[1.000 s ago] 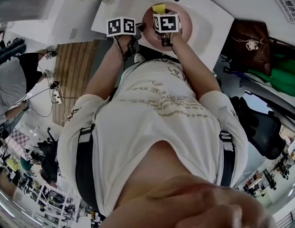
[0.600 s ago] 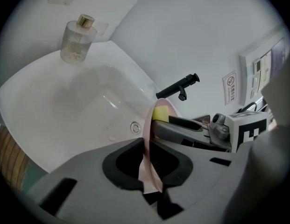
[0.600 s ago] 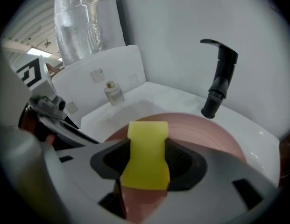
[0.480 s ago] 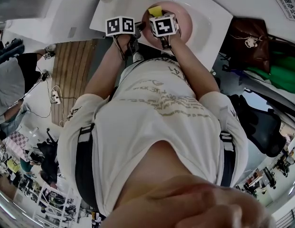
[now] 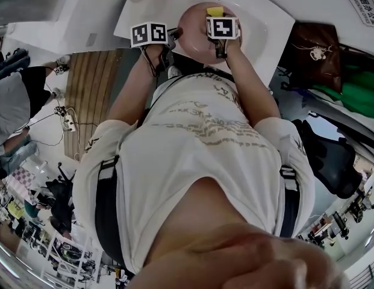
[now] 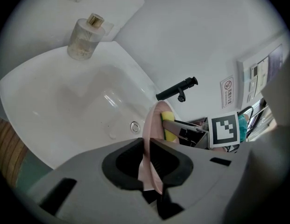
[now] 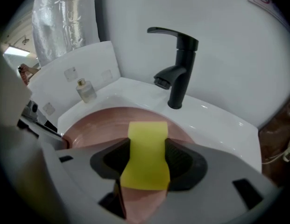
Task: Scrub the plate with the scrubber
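A pink plate [image 5: 193, 29] is held over the white sink [image 5: 268, 26]. In the left gripper view it stands edge-on, and my left gripper [image 6: 147, 160] is shut on the rim of the plate [image 6: 152, 134]. My right gripper [image 7: 145, 164] is shut on a yellow scrubber sponge [image 7: 145, 155], which lies against the face of the plate [image 7: 95, 125]. In the head view the sponge [image 5: 215, 11] sits at the plate's far right edge, just beyond the right gripper's marker cube [image 5: 221, 27]. The left gripper's cube [image 5: 149, 34] is at the plate's left side.
A black faucet [image 7: 180, 71] rises at the back of the sink, right of the plate. A small clear bottle [image 7: 86, 91] stands on the sink's far left corner. A brown bag [image 5: 316, 56] hangs to the right of the sink, and a wooden floor mat [image 5: 93, 95] lies on the left.
My right gripper has slid the sponge from the plate's middle left over to its right edge. The plate shows more of its face, and the left gripper has shifted slightly left.
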